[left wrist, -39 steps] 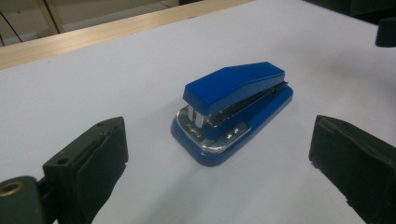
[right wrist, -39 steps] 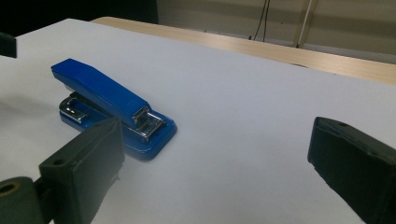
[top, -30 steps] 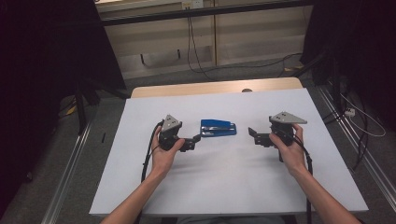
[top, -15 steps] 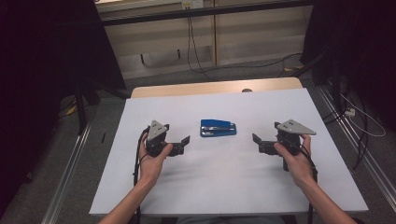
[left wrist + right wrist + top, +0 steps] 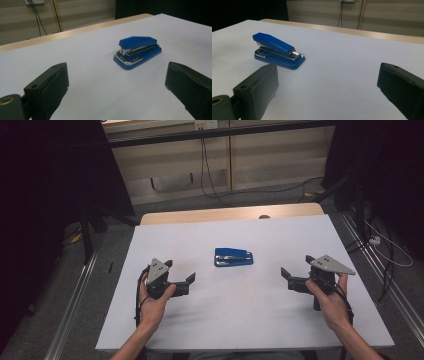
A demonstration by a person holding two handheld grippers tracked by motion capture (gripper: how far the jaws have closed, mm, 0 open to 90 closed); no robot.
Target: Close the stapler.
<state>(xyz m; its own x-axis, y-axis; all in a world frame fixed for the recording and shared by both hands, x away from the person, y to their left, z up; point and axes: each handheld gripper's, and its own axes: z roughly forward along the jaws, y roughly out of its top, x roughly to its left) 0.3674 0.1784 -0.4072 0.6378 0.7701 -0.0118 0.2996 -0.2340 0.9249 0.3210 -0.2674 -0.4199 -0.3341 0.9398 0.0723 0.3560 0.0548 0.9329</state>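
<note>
High view, entry one: a blue stapler (image 5: 233,257) is recorded at the centre of the frame, lying flat on the white-covered bench (image 5: 240,320), long axis running left to right, well apart from both tools. Left hand-held gripper (image 5: 185,281): seen at lower left of the frame, jaws spread wide with nothing between them, pointed toward frame right. Right hand-held gripper (image 5: 289,279): seen at lower right, jaws likewise parted and empty, pointed toward frame left. Left gripper view: the stapler (image 5: 137,52) is placed right of centre in the upper half, chrome mouth end nearer the camera, blue top lever lifted slightly over the base. Right gripper view: the stapler (image 5: 278,50) sits at upper left, just beyond the left jaw, its low hinged end toward frame right. Step in hand, as judged: an approach to the stapler for a pick-up, not yet begun at contact. Handling note: the grip is best taken across the narrow width, over the flat sides of the base and body, rather than top to bottom, since a squeeze on the lever would likely fire a staple. One tool is probably enough; the approach should be kept low and square so that both pads meet the sides together and the smooth body is not pushed along the bench.
</note>
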